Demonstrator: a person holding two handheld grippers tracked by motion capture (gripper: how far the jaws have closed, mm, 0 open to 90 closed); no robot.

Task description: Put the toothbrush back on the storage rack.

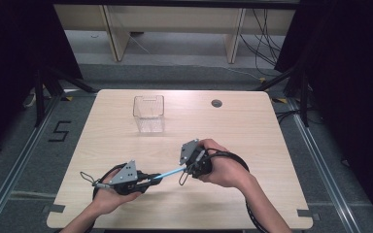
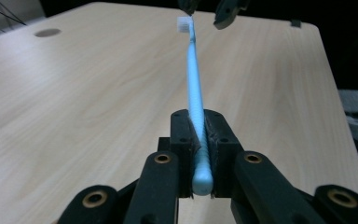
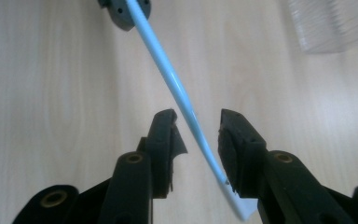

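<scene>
While left gripper [image 2: 200, 140] clamps light-blue plastic toothbrush [image 2: 193, 74], right gripper [image 3: 198, 135] wide around head; handover unfinished, clear plastic box [image 1: 148, 113] beyond.

The worktop [image 1: 233, 204] is a pale wood-grain slab with rounded corners, standing on grey carpeted floor [image 1: 39, 160]. A clear, empty plastic container [image 1: 149, 113], square-sided and upright, stands on it toward the far edge, left of centre. To its right, well apart, a small round dark spot [image 1: 216, 103] sits in the surface, probably a cable grommet.
</scene>
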